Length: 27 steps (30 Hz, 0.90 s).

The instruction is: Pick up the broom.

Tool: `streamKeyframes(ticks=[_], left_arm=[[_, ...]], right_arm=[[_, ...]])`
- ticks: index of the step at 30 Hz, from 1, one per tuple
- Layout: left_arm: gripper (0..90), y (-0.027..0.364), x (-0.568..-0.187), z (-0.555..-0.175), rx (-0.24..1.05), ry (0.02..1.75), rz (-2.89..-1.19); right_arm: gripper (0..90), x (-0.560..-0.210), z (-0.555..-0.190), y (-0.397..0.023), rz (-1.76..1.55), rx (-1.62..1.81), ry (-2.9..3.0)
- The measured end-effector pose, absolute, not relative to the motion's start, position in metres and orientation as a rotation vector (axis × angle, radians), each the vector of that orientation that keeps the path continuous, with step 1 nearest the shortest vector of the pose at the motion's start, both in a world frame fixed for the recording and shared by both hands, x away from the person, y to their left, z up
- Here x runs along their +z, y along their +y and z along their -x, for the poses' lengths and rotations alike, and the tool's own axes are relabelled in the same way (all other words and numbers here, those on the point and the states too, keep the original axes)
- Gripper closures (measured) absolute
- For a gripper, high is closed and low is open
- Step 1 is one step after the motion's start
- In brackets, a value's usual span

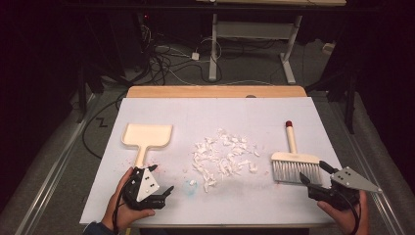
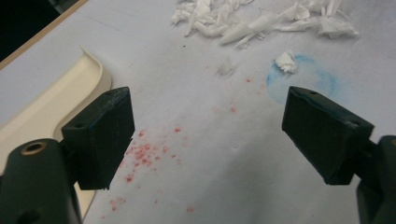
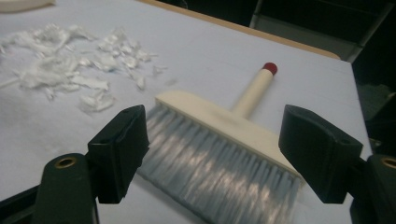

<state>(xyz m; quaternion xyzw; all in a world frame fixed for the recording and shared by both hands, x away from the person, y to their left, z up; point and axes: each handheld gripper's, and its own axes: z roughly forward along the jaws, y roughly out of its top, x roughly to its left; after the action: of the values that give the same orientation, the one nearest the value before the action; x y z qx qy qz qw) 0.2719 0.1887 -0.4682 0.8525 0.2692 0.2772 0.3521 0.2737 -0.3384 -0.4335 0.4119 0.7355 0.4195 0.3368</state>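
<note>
Both grippers gape empty; brush is light, bristles soft: grasp its stiff handle at 12 o'clock.

Black hand-held gripper, grey plate

txt: none legible | labels/brands: none | nos./signs: none on any obj in view

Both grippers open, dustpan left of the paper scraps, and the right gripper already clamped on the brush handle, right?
Not quite. In the right gripper view the right gripper stands open before the brush bristles, gripping nothing. The left gripper is open, and the dustpan lies left of the paper scraps.
</note>
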Motion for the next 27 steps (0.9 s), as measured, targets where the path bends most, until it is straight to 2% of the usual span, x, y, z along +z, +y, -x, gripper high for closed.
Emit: streamKeyframes(ticks=[16,27], left_arm=[[15.9,0.193,-0.472,-0.268,0.702,0.721,-2.221],[16.0,0.188,-0.472,-0.266,0.696,0.699,-2.231]], right_arm=[[22.2,-0.423,-0.297,-0.327,-1.084,1.053,1.895],[24.8,-0.414,-0.352,-0.321,-1.208,0.942,1.939]])
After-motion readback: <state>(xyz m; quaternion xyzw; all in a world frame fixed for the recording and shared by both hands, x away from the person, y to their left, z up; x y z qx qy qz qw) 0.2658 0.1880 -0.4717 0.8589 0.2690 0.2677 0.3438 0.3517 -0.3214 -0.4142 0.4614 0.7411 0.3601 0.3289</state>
